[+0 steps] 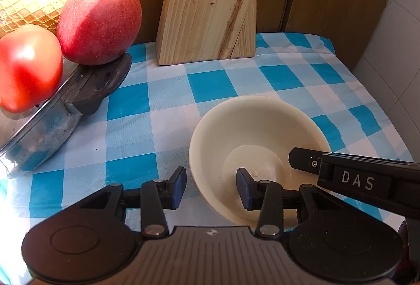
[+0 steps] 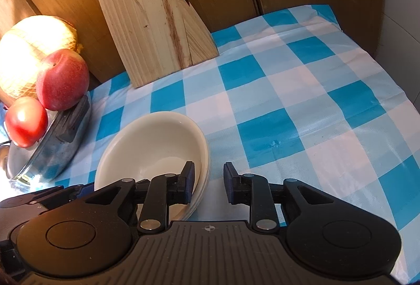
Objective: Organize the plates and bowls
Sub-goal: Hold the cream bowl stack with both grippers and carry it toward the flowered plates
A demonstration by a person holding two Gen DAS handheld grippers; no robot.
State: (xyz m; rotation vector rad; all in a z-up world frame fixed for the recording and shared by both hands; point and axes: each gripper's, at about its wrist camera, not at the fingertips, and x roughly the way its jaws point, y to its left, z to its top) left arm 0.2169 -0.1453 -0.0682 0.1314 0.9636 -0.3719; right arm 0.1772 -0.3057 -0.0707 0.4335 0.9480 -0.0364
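A cream bowl (image 1: 258, 143) sat on the blue checked cloth (image 2: 288, 91), in front of the wooden knife block (image 1: 210, 4). Both tools straddled its rim with jaws apart: the left gripper (image 1: 211, 186) at the near-left edge, the right gripper (image 2: 208, 182) at the right edge. An apple (image 1: 99, 22) and a tomato (image 1: 29, 67) rested on a pot lid (image 1: 47, 125) nearby.

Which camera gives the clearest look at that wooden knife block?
The right wrist view: it shows the knife block whole, including dark handles at its top. The left wrist view cuts off the top, showing only its face and base.
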